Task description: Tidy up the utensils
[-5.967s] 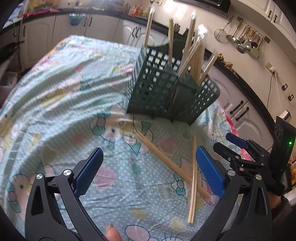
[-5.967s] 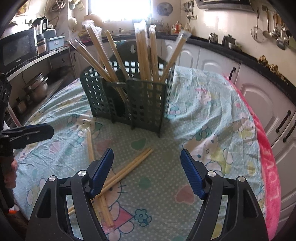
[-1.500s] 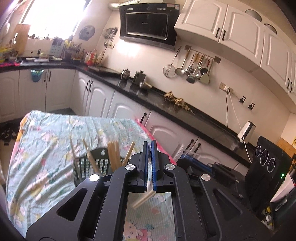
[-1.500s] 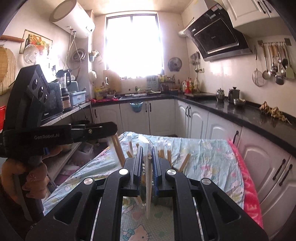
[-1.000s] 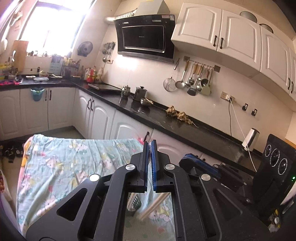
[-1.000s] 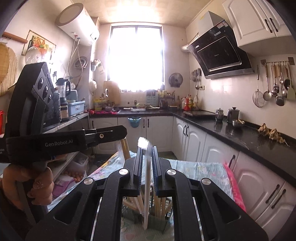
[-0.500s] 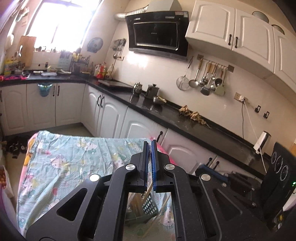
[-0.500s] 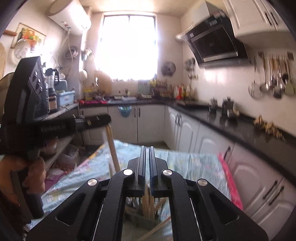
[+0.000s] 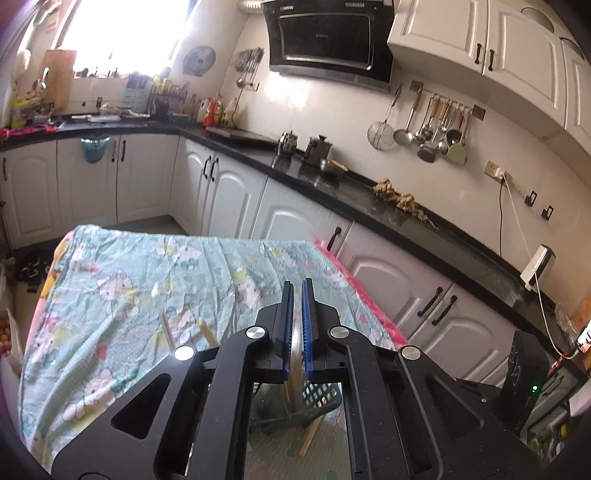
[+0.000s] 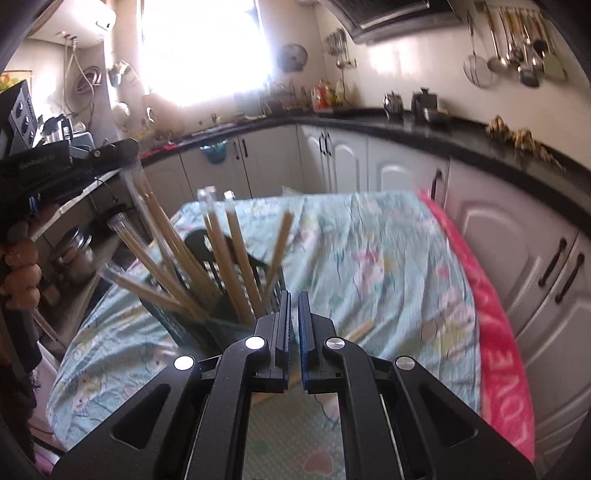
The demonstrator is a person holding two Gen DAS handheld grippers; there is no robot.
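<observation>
Left gripper (image 9: pixel 297 325) jaws pinch a wrapped chopstick pair (image 9: pixel 295 363) above the green basket (image 9: pixel 314 400); lower vertically. Right gripper (image 10: pixel 293 332) jaws nearly closed, apparently empty.

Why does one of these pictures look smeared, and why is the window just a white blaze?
Right wrist view: the cabinets and tablecloth are streaked with motion blur, and the window is blown out to white glare. Left wrist view: sharper, though its window is overexposed too, and the fisheye lens bends the black countertop into a curve.
</observation>
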